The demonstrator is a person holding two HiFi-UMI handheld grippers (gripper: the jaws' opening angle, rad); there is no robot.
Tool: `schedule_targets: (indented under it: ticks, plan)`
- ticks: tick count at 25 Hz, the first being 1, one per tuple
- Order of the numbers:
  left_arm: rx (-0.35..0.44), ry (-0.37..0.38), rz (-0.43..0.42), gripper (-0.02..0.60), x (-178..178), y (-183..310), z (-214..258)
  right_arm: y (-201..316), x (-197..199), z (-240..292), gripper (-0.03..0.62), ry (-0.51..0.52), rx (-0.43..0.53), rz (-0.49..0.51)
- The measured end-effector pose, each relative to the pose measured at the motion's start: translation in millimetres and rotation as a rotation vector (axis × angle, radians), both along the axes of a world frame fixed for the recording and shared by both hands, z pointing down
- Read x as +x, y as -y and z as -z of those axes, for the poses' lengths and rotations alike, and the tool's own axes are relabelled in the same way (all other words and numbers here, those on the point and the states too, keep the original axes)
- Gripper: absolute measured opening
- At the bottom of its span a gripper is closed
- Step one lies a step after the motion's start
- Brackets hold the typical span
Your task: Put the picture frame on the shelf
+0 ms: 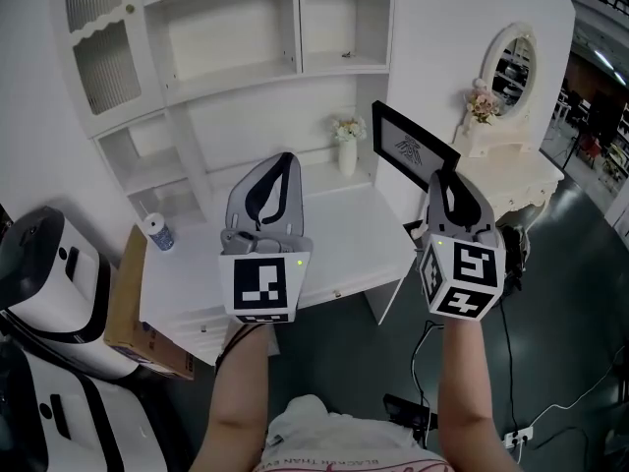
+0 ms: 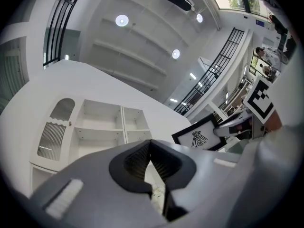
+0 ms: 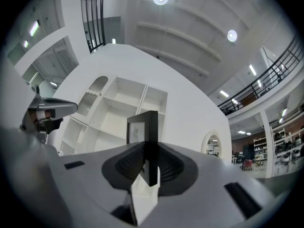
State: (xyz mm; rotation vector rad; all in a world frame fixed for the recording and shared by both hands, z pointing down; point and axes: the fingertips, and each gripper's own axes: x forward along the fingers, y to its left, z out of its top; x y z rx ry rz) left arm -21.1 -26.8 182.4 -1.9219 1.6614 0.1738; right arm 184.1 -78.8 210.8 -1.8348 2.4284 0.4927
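Note:
A black picture frame (image 1: 413, 147) with a white print hangs in the air to the right of the white shelf unit (image 1: 236, 57). My right gripper (image 1: 447, 187) is shut on its lower edge. In the right gripper view the picture frame (image 3: 145, 129) stands edge-on between the pads. My left gripper (image 1: 279, 165) is shut with nothing in it and is held up in front of the desk. In the left gripper view the tips of my left gripper (image 2: 149, 146) meet, with the picture frame (image 2: 199, 137) to the right.
A white desk (image 1: 324, 234) stands under the shelves, with a small vase of flowers (image 1: 347, 144) at its back. A can (image 1: 157, 231) stands at the desk's left end. A dressing table with an oval mirror (image 1: 511, 62) is at the right. Cables lie on the floor.

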Motion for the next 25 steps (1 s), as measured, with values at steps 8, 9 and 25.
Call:
schedule_targets:
  ticks: [8,9,25]
  plan:
    - [0.002,0.021,0.001,0.009,-6,41,1,36,-4,-6,0.080,-0.003,-0.011,-0.010]
    - [-0.001,0.008,-0.005,0.009,-8,46,1,41,-5,-7,0.080,-0.003,-0.011,-0.014]
    - [0.032,0.021,-0.090,0.009,-43,189,23,164,-36,20,0.080,0.009,0.036,-0.108]
